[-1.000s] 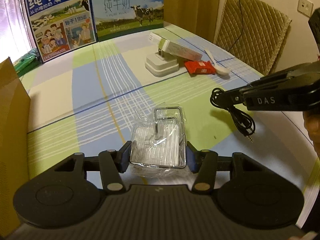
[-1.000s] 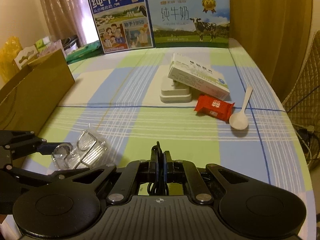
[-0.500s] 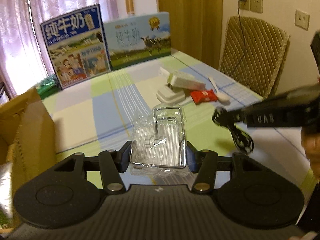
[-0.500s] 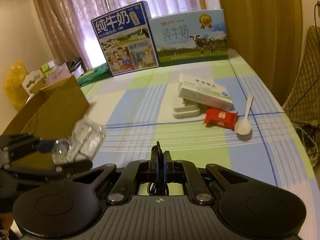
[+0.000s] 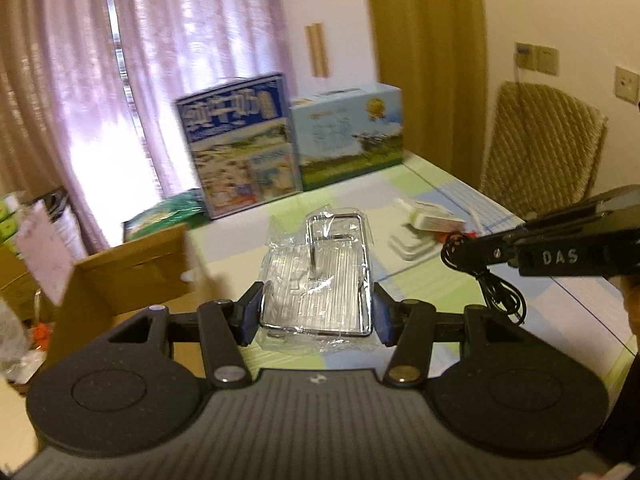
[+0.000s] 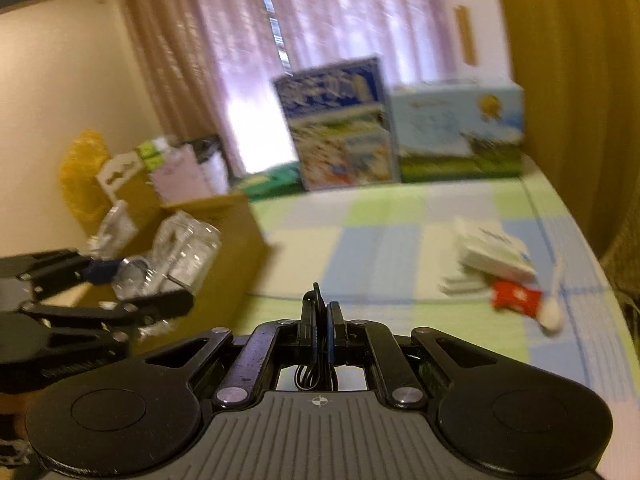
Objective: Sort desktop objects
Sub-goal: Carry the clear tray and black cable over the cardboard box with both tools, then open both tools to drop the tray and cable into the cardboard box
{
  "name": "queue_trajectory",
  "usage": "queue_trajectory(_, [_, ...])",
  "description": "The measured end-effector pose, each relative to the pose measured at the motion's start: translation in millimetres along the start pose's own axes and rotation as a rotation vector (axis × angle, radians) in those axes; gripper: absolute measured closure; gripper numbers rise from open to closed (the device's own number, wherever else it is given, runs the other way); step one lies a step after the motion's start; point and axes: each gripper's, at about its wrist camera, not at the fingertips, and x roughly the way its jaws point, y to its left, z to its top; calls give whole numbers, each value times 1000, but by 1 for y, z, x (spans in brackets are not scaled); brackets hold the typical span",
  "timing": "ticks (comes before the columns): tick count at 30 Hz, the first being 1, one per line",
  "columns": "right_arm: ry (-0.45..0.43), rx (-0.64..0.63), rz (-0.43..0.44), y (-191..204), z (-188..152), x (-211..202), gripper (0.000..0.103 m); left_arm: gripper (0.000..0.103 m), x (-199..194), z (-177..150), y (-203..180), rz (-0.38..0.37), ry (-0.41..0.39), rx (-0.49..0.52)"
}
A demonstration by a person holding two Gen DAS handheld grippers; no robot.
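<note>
My left gripper [image 5: 316, 314] is shut on a clear plastic packet with a chrome wire frame [image 5: 318, 280], held in the air above the table's left side. In the right wrist view the same packet [image 6: 176, 260] hangs over the brown cardboard box [image 6: 224, 248]. My right gripper [image 6: 320, 324] is shut on a coiled black cable [image 6: 316, 360]; from the left wrist view that cable [image 5: 496, 292] dangles from its tips at the right. A white carton [image 6: 492, 254], white case [image 6: 460, 282], red packet [image 6: 516, 298] and white spoon [image 6: 552, 312] lie on the checked tablecloth.
Two milk cartons [image 5: 240, 144] [image 5: 348, 132] stand at the table's far end before the curtains. A cardboard box [image 5: 132, 268] sits at the left edge, with bags and clutter beyond it. A woven chair back [image 5: 540, 144] stands at the right.
Both grippers have lifted and tilted up, so the table sits lower in view. The left gripper carried the packet leftward, toward the cardboard box. The right still holds the cable.
</note>
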Motion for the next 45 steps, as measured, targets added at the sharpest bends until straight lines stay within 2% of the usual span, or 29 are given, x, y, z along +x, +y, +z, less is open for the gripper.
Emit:
queue_trajectory(6, [8,-45,108,66,20,19,101,54,-33,-17,59,76,11,-59])
queue_trajectory(14, [41,-75,186,141,36,69,101,54,-53,-48,154,190,51,-140])
queue_trajectory(18, [77,-65,208,162,35,99,101,54,-53,-61,186,197,62,-183])
queue_trajectory(24, [116,-33,199,172,32,139,101,54,-37,-71,195,160,69,-199])
queue_trajectory(31, [143,-13,180,170,29,164,101,50,-16,-80,195,99,76,-233])
queue_trajectory(41, [174,-2,181,167,20,178,101,50,-28,-88,204,132,69,-232])
queue_trajectory(43, [179,6,185,168,20,179,99,50,-30,-88,203,137,70,-227])
queue_trajectory(45, [163,7,178,167,20,177,91,49,-32,-88,202,144,70,-224])
